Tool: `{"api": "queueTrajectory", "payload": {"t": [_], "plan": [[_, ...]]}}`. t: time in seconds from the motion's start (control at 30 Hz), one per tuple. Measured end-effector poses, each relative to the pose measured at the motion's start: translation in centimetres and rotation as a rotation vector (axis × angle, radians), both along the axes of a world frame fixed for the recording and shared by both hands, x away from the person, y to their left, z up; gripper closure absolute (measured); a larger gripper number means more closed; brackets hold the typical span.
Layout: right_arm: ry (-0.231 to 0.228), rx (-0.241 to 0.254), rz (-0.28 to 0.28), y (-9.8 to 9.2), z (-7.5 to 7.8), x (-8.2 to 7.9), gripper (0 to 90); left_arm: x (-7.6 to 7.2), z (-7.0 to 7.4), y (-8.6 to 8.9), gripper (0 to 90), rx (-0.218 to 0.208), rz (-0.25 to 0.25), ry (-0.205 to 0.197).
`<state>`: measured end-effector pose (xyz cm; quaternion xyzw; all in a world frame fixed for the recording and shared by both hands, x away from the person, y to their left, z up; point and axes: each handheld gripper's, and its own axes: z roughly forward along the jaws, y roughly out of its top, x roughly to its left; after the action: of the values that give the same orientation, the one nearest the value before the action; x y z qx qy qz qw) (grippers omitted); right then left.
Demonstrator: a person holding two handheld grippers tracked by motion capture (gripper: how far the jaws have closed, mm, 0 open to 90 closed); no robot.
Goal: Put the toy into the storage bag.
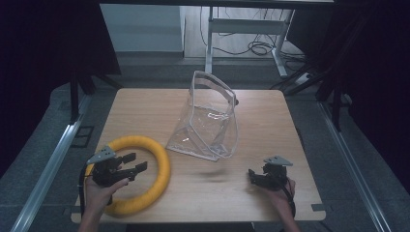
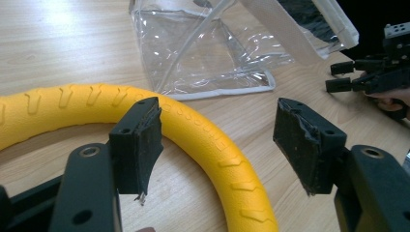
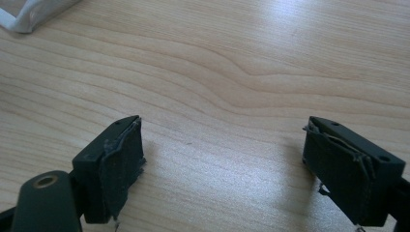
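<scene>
Left tongs (image 2: 217,140) agape over yellow ring (image 2: 203,140), right tongs (image 3: 222,164) apart

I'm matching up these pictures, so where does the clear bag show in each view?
High view: clear bag stands mid-table, right of the yellow ring.
Left gripper view: top centre, beyond the ring.
Right gripper view: a white-edged corner at top left, probably the bag.
Shared landmark: the bag's white edging.

Wooden table (image 1: 270,130) — light grain, rounded corners, on grey carpeted floor (image 1: 353,159). Beyond its far edge, a white desk frame (image 1: 241,29) with black cables (image 1: 258,48) coiled on the floor beneath. Metal rails (image 1: 48,164) run along both sides — dark curtains (image 1: 43,43) flank.
</scene>
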<state>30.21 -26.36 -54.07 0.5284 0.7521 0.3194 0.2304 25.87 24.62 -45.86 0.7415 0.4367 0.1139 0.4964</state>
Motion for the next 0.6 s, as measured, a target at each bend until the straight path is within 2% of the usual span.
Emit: {"api": "queueTrajectory", "payload": {"t": [0.33,0.6], "plan": [[-0.003,0.002,-0.006,-0.05,0.00,-0.02,16.5,-0.01,0.23,-0.21,33.6,0.011,-0.008,-0.005],[-0.003,0.003,-0.007,-0.06,0.00,-0.02,16.7,0.03,0.22,0.00,33.0,0.000,-0.008,0.001]]}}
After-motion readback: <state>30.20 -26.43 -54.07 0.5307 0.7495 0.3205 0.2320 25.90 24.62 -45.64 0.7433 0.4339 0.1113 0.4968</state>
